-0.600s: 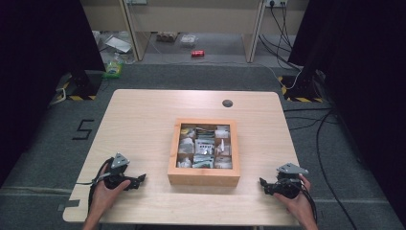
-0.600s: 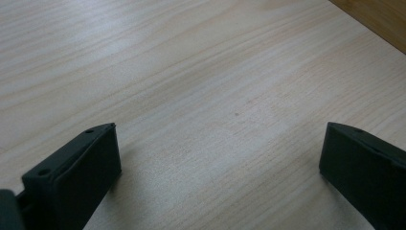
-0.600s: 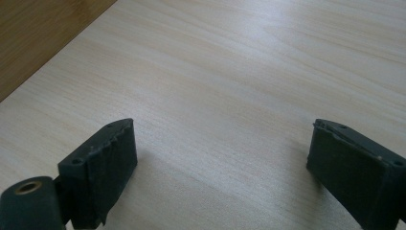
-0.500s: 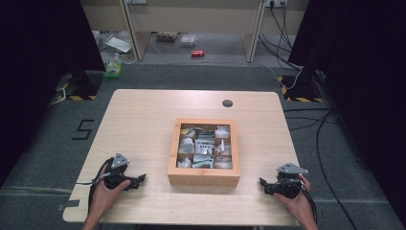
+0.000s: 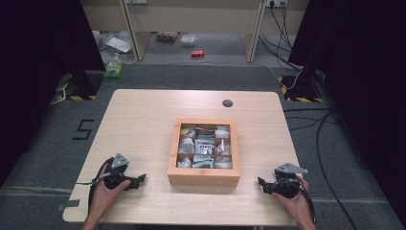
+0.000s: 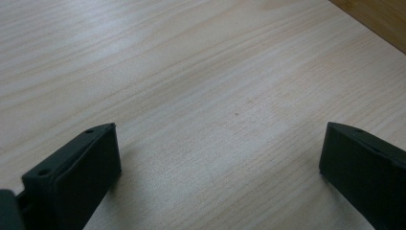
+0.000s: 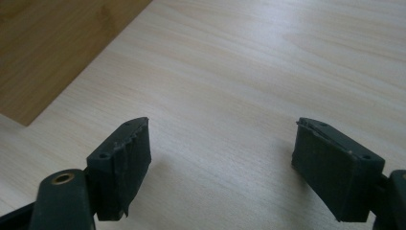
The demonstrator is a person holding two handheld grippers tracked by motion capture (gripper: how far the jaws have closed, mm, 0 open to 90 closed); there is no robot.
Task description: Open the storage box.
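Note:
A wooden box (image 5: 203, 178) with several compartments of small packets stands in the middle of the light wood table (image 5: 143, 120). My left gripper (image 5: 141, 179) rests low on the table near the front left, pointing right toward the box, held by a hand. In the left gripper view its jaws stand wide apart over bare wood, left gripper (image 6: 220, 158) open and holding nothing. My right gripper (image 5: 260, 181) sits at the front right, pointing left at the box. Its own view shows the right gripper (image 7: 220, 158) open above bare table, with the box wall (image 7: 52, 43) at the upper left.
A small dark round grommet (image 5: 227, 103) lies at the table's far edge. Beyond the table are grey floor, cables (image 5: 306, 120), a red can (image 5: 197, 53) and a green bottle (image 5: 114, 67). Dark curtains flank both sides.

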